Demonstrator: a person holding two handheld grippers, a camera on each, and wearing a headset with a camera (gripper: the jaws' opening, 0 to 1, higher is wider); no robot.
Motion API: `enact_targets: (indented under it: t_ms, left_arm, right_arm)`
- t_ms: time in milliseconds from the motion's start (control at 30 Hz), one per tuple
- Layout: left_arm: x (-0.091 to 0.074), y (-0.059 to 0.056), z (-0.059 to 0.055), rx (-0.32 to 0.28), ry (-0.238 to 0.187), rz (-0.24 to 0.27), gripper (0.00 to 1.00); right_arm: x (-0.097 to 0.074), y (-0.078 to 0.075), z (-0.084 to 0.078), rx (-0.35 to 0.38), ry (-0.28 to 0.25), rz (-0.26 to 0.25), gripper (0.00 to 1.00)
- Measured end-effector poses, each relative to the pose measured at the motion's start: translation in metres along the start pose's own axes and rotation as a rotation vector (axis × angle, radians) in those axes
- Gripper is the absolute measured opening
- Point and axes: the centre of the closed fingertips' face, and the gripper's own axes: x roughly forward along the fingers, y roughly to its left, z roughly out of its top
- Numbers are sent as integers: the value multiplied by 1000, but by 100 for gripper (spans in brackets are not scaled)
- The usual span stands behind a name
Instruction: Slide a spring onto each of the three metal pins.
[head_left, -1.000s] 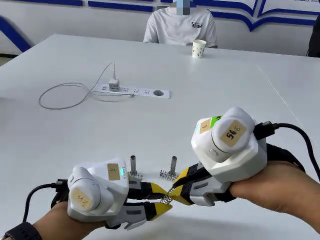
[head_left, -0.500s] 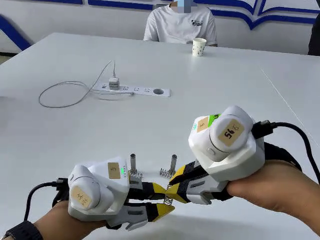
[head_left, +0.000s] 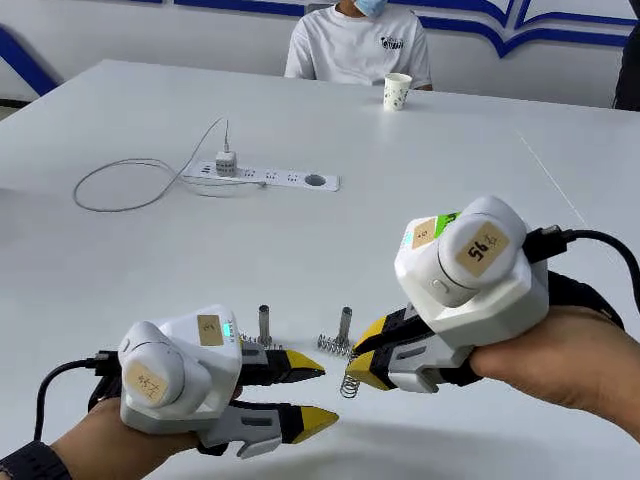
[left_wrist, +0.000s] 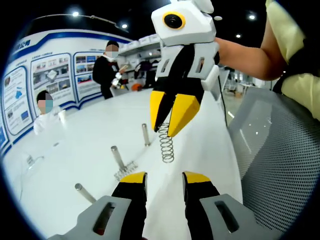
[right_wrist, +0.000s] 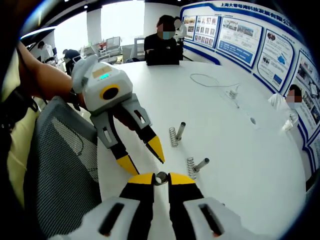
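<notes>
The right gripper (head_left: 355, 367) pinches a spring (head_left: 349, 386) by its top, so it hangs free for threading. The left gripper (head_left: 322, 396) gapes empty opposite, pins (head_left: 345, 324) just beyond.

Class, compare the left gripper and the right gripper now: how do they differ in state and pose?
The left gripper has its fingers apart and holds nothing; the right gripper has its fingers shut on a spring. In the head view the left gripper sits lower and points right; the right gripper sits higher and points left and down. Both have white bodies and black fingers with yellow tips, and face each other.
</notes>
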Motion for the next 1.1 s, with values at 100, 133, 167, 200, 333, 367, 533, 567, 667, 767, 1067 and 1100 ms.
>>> enact_targets:
  t_ms: [100,133,167,200,333,367,533,567,667,767,1067,1100]
  left_arm:
    - [-5,5,-1,-28,-9,22,32]
    - [-7,6,-2,-36,-12,28,33]
    - [-9,7,-2,-46,-15,35,33]
    - [-10,8,-3,-50,-16,40,34]
    - [-17,15,-7,-69,-17,70,38]
    - [-19,16,-7,-74,-18,76,39]
    - [-26,20,-9,-88,-25,103,41]
    - [-28,21,-10,-91,-26,110,41]
    - [-32,24,-13,-99,-21,128,43]
    - [-37,26,-16,-110,-23,142,44]
    - [-50,32,-24,-142,-22,189,48]
    - [-51,32,-24,-143,-22,192,48]
  right_arm:
    - [-4,-7,-2,5,4,-16,11]
    - [-6,-8,-3,7,6,-21,11]
    - [-8,-12,-4,9,7,-29,11]
    - [-9,-14,-5,11,8,-35,11]
    - [-17,-24,-7,24,6,-60,11]
    - [-19,-26,-7,27,5,-65,11]
    - [-27,-36,-8,40,-1,-92,11]
    - [-29,-38,-9,44,-1,-97,11]
    - [-33,-44,-11,53,-2,-111,11]
    - [-37,-49,-13,58,0,-122,11]
    - [-53,-72,-14,77,0,-179,11]
    - [-54,-74,-14,79,-2,-183,11]
